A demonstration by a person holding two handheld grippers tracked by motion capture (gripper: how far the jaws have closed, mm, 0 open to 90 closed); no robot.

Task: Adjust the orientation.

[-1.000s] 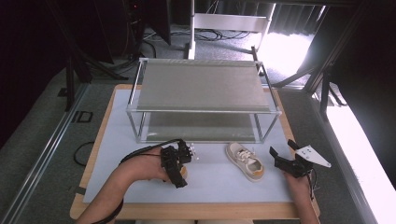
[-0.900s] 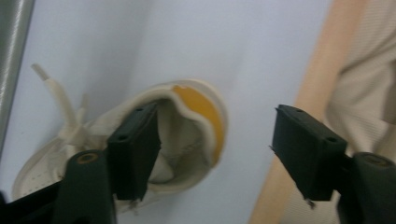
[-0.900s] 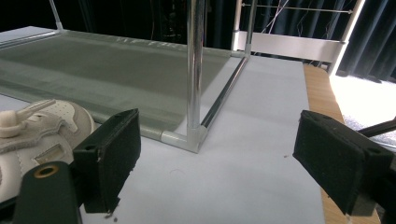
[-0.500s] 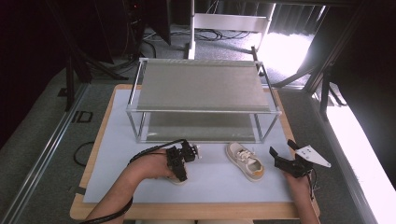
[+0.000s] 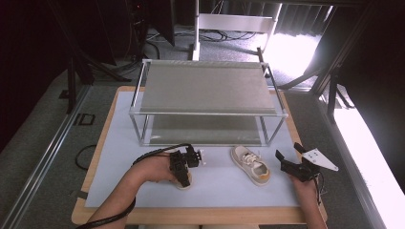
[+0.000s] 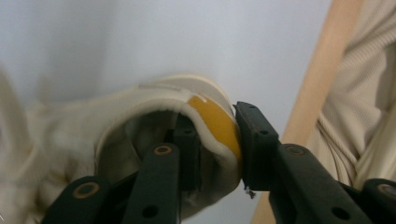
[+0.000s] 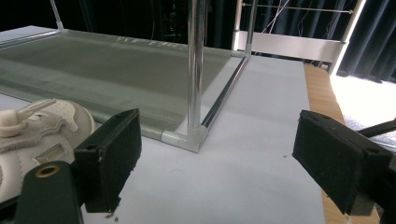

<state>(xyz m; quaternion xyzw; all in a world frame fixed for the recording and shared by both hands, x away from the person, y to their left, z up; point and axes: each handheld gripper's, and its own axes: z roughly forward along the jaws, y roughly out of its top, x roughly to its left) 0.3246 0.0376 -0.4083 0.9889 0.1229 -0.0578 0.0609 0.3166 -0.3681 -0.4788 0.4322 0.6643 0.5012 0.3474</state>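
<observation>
Our left fingers point(image 6: 212, 161) have just been closing and now pinch the heel rim of a cream shoe point(image 6: 140, 135): one black pad sits inside the padded collar, the other presses the mustard heel tab from outside. The shoe's soft upper blurs away beyond the pads, its toe cut off. Our right fingers point(image 7: 224, 158) stand wide apart, rough black pads gripping nothing. Just left of them lies a second shoe point(image 7: 37, 126), white, laced and only partly in frame. Ahead rises the metal-tube rack point(image 7: 195, 70) with grey fabric shelves, on the pale sheet covering the wooden worktop point(image 5: 114, 171).
</observation>
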